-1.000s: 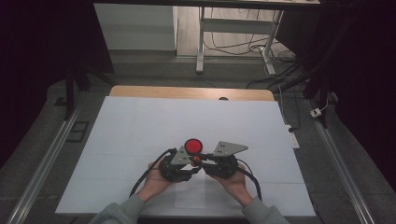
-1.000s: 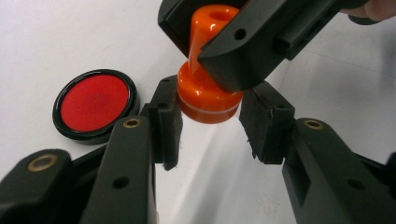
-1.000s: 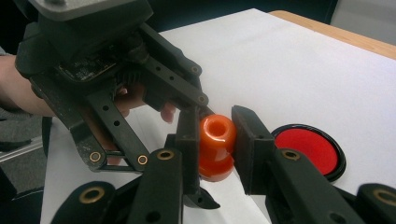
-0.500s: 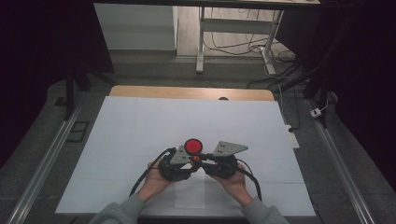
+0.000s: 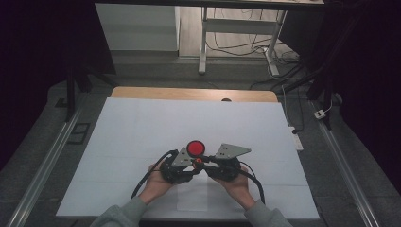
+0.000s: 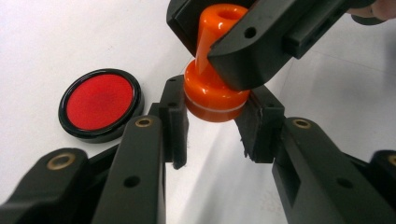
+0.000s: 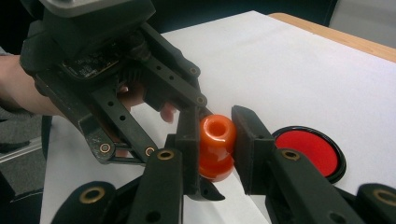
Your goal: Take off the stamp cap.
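A dim room with a grey floor (image 5: pixel 42 156) and cables surrounds the wooden table (image 5: pixel 189 93) under its white sheet (image 5: pixel 142 127). Near the sheet's front, the left gripper (image 6: pixel 212 126), jaws just closing, clamps the orange plastic stamp (image 6: pixel 215 95) by its base; the right gripper (image 7: pixel 214 140) pinches its handle. A round red ink pad (image 5: pixel 195 148) lies just beside.

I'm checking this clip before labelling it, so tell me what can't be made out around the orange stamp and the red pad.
- Orange stamp, underside: left gripper view, hidden by its own base.
- Stamp's handle: left gripper view, partly covered by the right gripper.
- Stamp: high view, too small between the grippers.
- Red ink pad: right gripper view, near edge behind a jaw.
- Left gripper: right gripper view, far jaw hidden by the stamp.
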{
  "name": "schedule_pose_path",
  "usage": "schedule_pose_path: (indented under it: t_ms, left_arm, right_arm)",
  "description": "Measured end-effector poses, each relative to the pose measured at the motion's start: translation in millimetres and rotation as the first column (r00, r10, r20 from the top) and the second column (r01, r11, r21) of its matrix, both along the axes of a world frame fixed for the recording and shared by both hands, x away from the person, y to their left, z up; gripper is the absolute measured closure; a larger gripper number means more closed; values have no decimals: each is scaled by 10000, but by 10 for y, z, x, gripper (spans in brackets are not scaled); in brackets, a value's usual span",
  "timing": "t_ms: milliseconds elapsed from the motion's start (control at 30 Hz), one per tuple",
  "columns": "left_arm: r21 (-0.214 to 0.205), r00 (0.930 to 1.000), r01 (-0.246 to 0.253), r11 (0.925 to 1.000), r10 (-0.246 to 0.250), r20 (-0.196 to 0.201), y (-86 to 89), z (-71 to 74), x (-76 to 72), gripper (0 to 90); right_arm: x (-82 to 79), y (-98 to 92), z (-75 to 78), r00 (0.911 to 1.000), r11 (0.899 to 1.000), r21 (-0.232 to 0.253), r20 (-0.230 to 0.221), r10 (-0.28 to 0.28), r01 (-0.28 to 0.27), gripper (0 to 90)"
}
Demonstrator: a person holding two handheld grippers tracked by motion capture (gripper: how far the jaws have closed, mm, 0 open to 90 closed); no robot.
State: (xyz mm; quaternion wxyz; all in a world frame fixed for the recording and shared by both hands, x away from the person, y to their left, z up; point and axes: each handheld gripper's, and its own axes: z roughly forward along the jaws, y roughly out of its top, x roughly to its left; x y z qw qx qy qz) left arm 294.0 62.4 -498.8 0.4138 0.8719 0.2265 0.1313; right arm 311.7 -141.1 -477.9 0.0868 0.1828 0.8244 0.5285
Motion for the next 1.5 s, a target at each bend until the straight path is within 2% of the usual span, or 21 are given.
schedule_pose_path:
  t_ms: [867,1500]
  left_arm:
    - [79,10000,30,10000,-31,71,10,4,-9,647]
    - [371,10000,2,9993,-6,94,16,23,-15,649]
  right_arm:
    - [-28,21,5,9997,10000,-71,230,-18,20,721]
    - [-24,30,-9,9999,9998,128,-6,-141,141,722]
